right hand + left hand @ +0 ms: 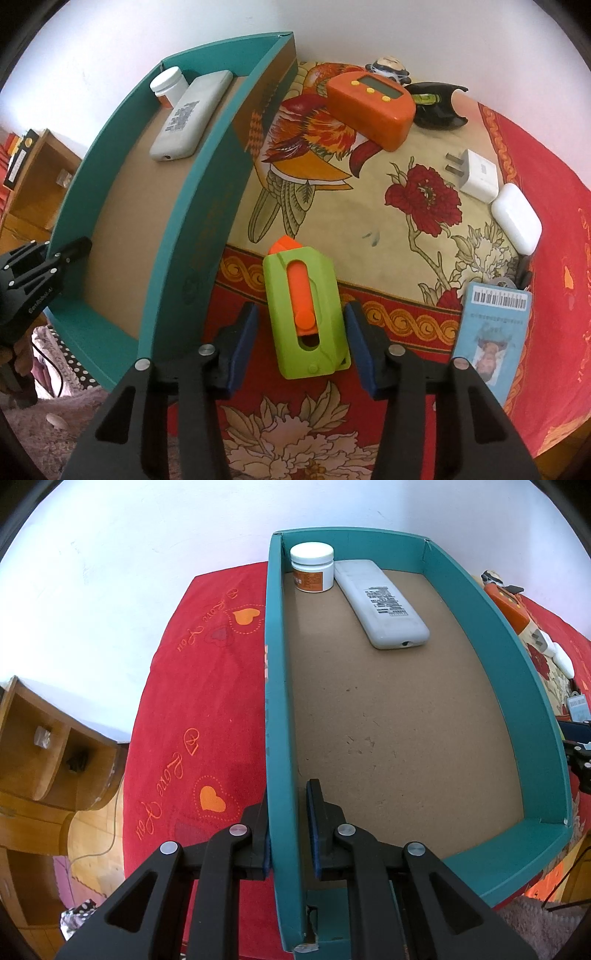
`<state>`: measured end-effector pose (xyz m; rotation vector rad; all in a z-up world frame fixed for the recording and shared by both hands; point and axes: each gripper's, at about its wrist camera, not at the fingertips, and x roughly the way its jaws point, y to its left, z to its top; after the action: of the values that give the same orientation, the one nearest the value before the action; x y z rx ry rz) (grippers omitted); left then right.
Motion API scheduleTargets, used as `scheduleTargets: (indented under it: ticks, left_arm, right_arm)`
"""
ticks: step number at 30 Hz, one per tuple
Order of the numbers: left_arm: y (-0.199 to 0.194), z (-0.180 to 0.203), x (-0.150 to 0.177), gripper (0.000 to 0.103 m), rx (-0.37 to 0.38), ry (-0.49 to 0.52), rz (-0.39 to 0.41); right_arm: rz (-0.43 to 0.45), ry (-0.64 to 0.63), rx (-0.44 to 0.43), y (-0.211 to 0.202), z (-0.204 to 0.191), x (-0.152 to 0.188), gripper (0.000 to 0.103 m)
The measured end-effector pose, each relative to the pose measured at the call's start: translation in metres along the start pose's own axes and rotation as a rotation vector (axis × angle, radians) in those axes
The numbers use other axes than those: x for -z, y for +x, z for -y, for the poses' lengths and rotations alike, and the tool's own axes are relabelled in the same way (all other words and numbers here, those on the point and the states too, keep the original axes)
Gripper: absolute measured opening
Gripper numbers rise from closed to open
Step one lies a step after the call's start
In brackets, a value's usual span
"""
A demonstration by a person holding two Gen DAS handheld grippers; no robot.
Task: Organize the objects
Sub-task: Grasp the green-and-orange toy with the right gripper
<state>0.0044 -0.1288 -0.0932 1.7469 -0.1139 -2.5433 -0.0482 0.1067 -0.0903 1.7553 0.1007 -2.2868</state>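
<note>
The green and orange toy (pixel 306 310) lies on the flowered cloth (pixel 369 221), just right of the teal box (pixel 207 206). The right gripper (pixel 301 341) has its fingers (pixel 243 332) apart on either side of it, not pressing. The left gripper (pixel 286 829) has its fingers (pixel 314 812) clamped on the box's left wall. A jar (pixel 312 566) and a remote (pixel 380 603) sit at the box's far end.

A plain white wall (pixel 147 554) rises behind the bed, evenly lit with a faint bluish cast. Past the left edge of the red heart-print bedspread (pixel 207 709) stands a wooden cabinet (pixel 44 746) with open cubbies, on a wood-pattern floor (pixel 96 834) where a thin cable (pixel 107 845) trails
</note>
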Motion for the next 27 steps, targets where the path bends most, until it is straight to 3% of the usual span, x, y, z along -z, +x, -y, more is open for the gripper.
scheduleTargets:
  ticks: [13, 15, 20, 27]
  left_arm:
    - [0.002, 0.001, -0.001, 0.014, 0.000, 0.005, 0.002]
    - [0.002, 0.001, -0.001, 0.014, 0.000, 0.005, 0.002]
    - [0.003, 0.002, -0.002, 0.014, 0.000, 0.009, 0.002]
    - [0.003, 0.002, -0.003, 0.014, -0.001, 0.012, 0.003]
  right_arm:
    - [0.009, -0.065, 0.068, 0.000, -0.007, 0.004, 0.047]
    - [0.019, -0.047, 0.072, -0.002, -0.003, 0.004, 0.041]
    - [0.034, -0.043, 0.076, -0.003, 0.000, 0.006, 0.040]
    - [0.051, 0.034, 0.010, -0.008, 0.017, 0.005, 0.040]
